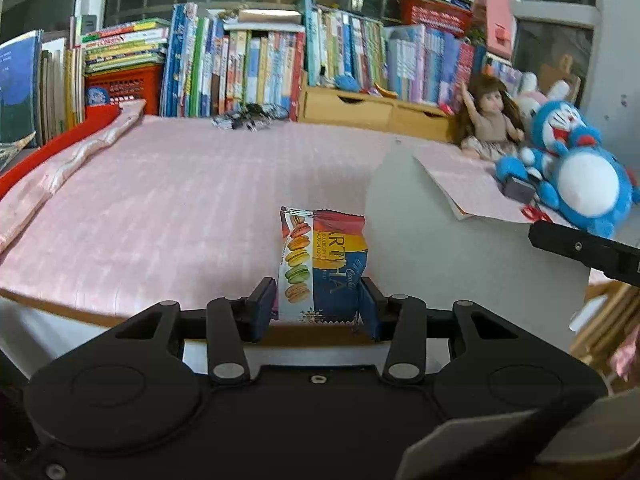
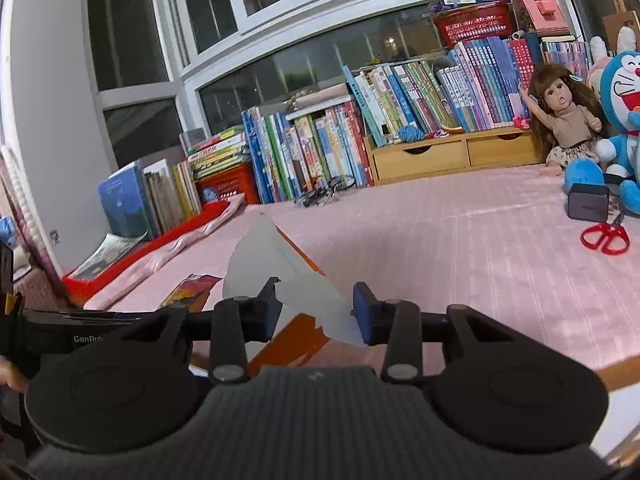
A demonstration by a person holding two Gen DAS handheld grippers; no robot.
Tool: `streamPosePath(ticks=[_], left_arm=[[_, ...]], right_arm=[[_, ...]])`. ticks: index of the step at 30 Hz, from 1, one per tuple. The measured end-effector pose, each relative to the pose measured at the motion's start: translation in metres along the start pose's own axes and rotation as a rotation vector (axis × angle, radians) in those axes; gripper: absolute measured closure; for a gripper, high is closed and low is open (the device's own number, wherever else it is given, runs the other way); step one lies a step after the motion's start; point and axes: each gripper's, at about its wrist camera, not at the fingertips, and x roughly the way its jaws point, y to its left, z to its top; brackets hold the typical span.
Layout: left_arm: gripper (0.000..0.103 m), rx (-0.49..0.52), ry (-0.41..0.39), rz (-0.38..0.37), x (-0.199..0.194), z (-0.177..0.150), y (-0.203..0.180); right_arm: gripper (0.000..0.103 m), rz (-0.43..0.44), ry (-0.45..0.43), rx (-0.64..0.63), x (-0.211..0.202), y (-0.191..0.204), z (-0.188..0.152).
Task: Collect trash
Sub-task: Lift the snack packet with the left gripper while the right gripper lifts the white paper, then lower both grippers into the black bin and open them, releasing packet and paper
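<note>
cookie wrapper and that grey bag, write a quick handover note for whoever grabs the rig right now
Left gripper: shut on the cookie wrapper, held upright above the pink mat.
Right gripper: shut on the grey bag, which stands just right of the wrapper.
Done: wrapper picked up, bag held.
Left: drop the wrapper into the bag. Red scissors and a black box lie by the toys; probably not trash.

The pink mat (image 2: 460, 240) lies open mid-way; books (image 2: 320, 148) wall its far edge, scissors (image 2: 605, 236) and toys (image 2: 620, 120) crowd its right corner.
</note>
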Motion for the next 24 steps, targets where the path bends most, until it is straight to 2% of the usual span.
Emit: streamPosePath(ticks=[9,13,19,24], left_arm=[[0.061,0.033,0.100,-0.038,-0.022,-0.032,-0.008],[0.061,0.049,0.148,-0.027,-0.025,-0.044,-0.009],[0.061,0.037,0.243,-0.029,-0.017,-0.063,-0.008],[0.061,0.038,0.320,-0.015,0.001,-0.077,-0.010]], right_arm=[[0.059,0.000,0.072,-0.012,-0.025,0.007,-0.027],[0.059,-0.002,0.108,-0.018,-0.033,0.007,-0.034],[0.059,0.000,0.172,-0.021,-0.039,0.007,-0.049],[0.059,-0.007,0.229,-0.045,-0.025,0.010,-0.062]])
